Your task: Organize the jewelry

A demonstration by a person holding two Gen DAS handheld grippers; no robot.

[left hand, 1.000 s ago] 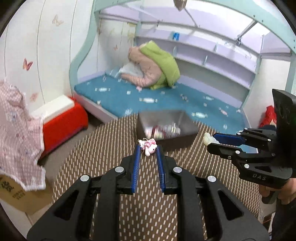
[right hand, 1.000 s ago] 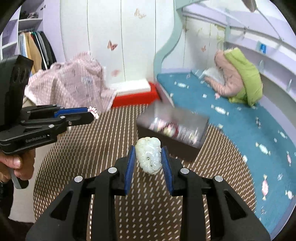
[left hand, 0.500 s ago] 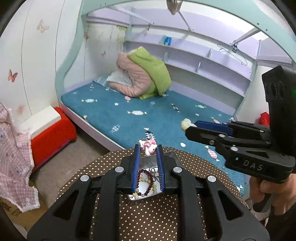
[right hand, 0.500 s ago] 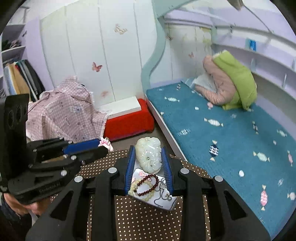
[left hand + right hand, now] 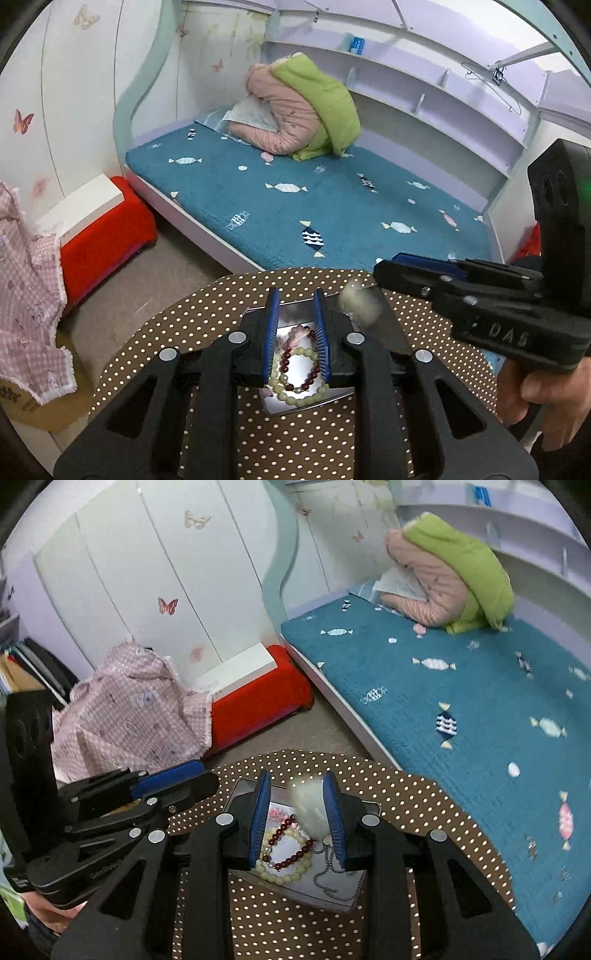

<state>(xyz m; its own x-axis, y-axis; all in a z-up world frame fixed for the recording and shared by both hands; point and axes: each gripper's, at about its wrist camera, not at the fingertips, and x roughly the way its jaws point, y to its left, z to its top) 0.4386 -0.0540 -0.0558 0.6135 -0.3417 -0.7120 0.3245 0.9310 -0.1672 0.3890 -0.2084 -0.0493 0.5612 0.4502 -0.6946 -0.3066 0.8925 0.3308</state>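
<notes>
A small silver jewelry box (image 5: pixel 334 400) (image 5: pixel 328 897) sits on the round brown dotted table (image 5: pixel 221 321) (image 5: pixel 417 805). It holds a dark red bead bracelet (image 5: pixel 286 360) (image 5: pixel 286 858), a pale bead bracelet (image 5: pixel 295 398) (image 5: pixel 280 877), a silver chain (image 5: pixel 327 873) and a pink charm (image 5: pixel 297 334) (image 5: pixel 277 814). My left gripper (image 5: pixel 294 314) hangs open and empty over the box. My right gripper (image 5: pixel 297 805) is open; the pale jade pendant (image 5: pixel 310 810) (image 5: pixel 358 304) is blurred, dropping from between its pads toward the box.
A bed with a teal blanket (image 5: pixel 332 199) (image 5: pixel 480 701) stands behind the table, with a pink and green jacket (image 5: pixel 303 107) on it. A red stool (image 5: pixel 107 236) (image 5: pixel 258 705) and pink checked cloth (image 5: pixel 26 314) (image 5: pixel 129 716) lie to the left.
Both grippers have come down over the box and opened. The pink charm left my left gripper and lies in the box. The jade pendant has slipped from my right gripper and is falling.
</notes>
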